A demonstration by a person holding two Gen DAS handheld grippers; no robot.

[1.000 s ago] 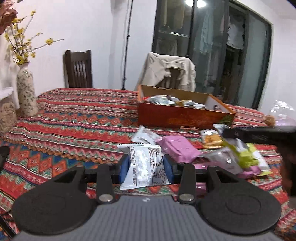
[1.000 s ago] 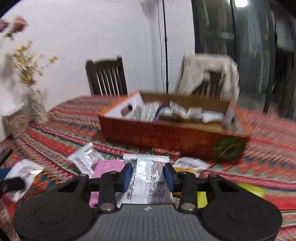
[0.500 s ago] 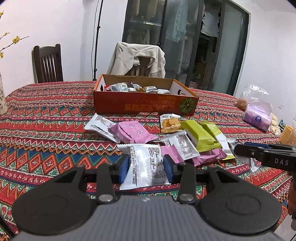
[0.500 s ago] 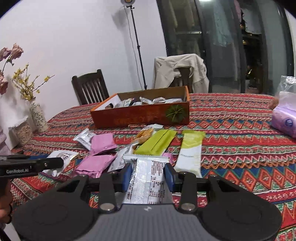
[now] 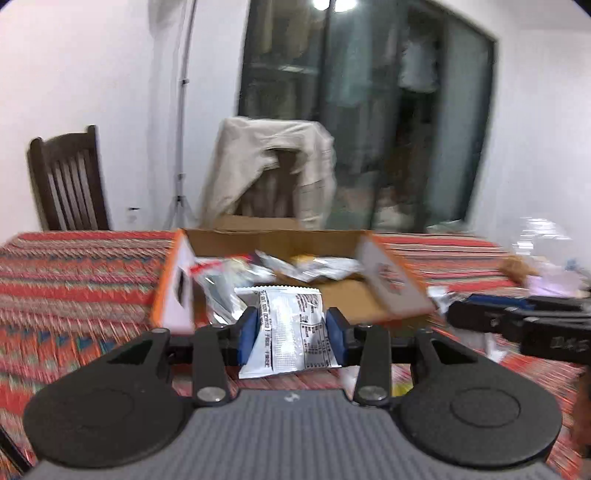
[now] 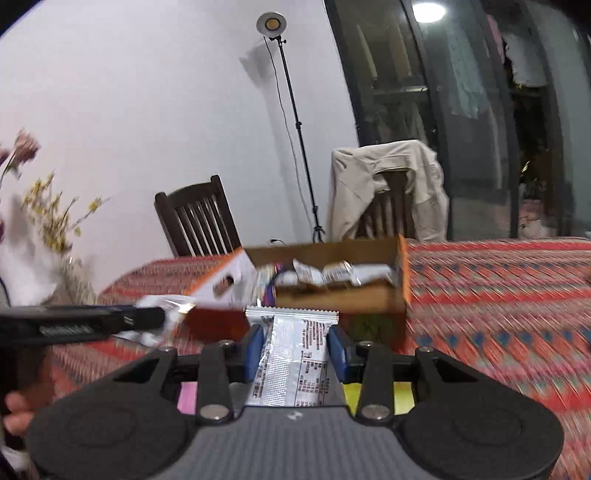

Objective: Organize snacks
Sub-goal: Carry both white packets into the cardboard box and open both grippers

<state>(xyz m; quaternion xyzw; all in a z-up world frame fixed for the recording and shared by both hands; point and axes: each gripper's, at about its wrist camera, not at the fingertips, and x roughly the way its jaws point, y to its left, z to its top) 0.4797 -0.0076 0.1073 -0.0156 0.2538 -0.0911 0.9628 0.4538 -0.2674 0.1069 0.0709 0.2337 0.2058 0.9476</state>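
**Two packets poised at the snack box**

The left gripper [image 5: 291,334] clenched a silver snack packet [image 5: 290,332] above the cardboard box's [image 5: 332,295] near edge; the right gripper [image 6: 297,354] gripped a second silver packet [image 6: 291,362] before the box [image 6: 332,299] on the patterned tablecloth [image 6: 498,295].

Your views: ceiling lamp [image 5: 330,3] glares at 12 o'clock; table [image 6: 498,291] motion-blurred; fisheye bends the edges.

Tabletop [image 5: 81,266], before me: covered in red zigzag-patterned cloth. On it, at 12 o'clock: one open orange cardboard box [image 5: 173,291], silver snack packets [image 5: 325,266] inside. At 3 o'clock: clear bags [image 5: 543,266], blurred. At 9 o'clock: patterned vase [image 6: 74,277] with yellow flowers.
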